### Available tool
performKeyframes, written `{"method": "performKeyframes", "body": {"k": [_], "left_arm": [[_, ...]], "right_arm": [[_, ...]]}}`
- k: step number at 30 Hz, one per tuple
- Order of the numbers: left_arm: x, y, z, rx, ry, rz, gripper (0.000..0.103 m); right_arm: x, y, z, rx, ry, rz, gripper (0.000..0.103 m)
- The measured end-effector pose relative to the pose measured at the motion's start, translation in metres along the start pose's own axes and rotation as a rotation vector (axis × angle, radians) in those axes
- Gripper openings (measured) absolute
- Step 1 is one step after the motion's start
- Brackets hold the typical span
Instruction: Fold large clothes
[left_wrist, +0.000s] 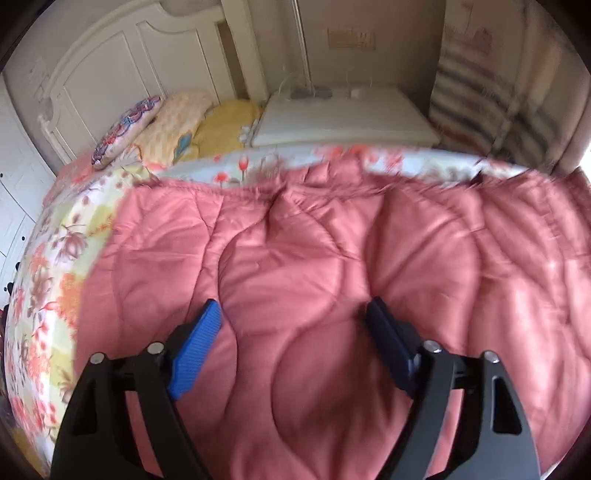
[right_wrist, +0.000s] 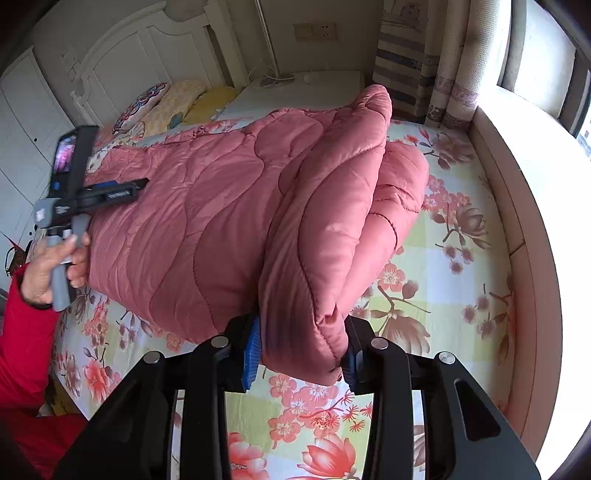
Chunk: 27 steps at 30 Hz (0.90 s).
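Big pink quilt (right_wrist: 229, 206) lying across the flowery bed sheet (right_wrist: 454, 258), near the middle of the bed. One end bunched up and lifted off the bed, on the window side.

Right gripper (right_wrist: 299, 354) clenched on that bunched end, blue pads (right_wrist: 251, 354) pressing the puffy folds from both sides. Squeezed tight, most likely so the thick, slippery cloth does not slide out while up in the air. Held high, probably to carry this end over the rest and make a fold.

Left gripper (left_wrist: 291, 332) over the flat part of the quilt, jaws wide apart, nothing between them. Blue pad (left_wrist: 195, 350) and dark pad (left_wrist: 388, 343) clear of the cloth, not squeezing it. Seen from the right side too, held in a hand (right_wrist: 55, 266) with a red sleeve (right_wrist: 26, 350), at the far end of the quilt. Likely waiting there to grab or pin that end, so the quilt stays put while the other end comes over.

Pillows (left_wrist: 147, 125) up by the white headboard (left_wrist: 122, 66), well away from the quilt, so no trouble there. White table (left_wrist: 343, 114) past the bed, curtain (right_wrist: 454, 74) by the window.

Fold only just begun, by the look of it: most of the quilt flat, only one end up. Puffy cloth likely to spring back open unless pressed down.
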<state>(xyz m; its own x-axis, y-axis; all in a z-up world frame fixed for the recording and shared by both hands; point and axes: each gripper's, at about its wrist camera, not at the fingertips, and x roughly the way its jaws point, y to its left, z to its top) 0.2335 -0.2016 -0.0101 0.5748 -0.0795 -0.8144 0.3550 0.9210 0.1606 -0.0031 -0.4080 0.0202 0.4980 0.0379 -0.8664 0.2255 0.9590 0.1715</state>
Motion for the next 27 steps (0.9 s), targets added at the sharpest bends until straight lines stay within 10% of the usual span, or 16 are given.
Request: {"method": "performKeyframes", "body": {"k": [8,27], "left_arm": [[-0.051,-0.058,-0.049,0.191,-0.099,0.046,0.081],[-0.006,-0.057,-0.062,0.182,0.016,-0.009,0.090]], "right_arm": [[-0.001,0.000,0.002,0.004,-0.010,0.010,0.036],[-0.011,0.010,0.009,-0.027,-0.034,0.012,0.036]]}}
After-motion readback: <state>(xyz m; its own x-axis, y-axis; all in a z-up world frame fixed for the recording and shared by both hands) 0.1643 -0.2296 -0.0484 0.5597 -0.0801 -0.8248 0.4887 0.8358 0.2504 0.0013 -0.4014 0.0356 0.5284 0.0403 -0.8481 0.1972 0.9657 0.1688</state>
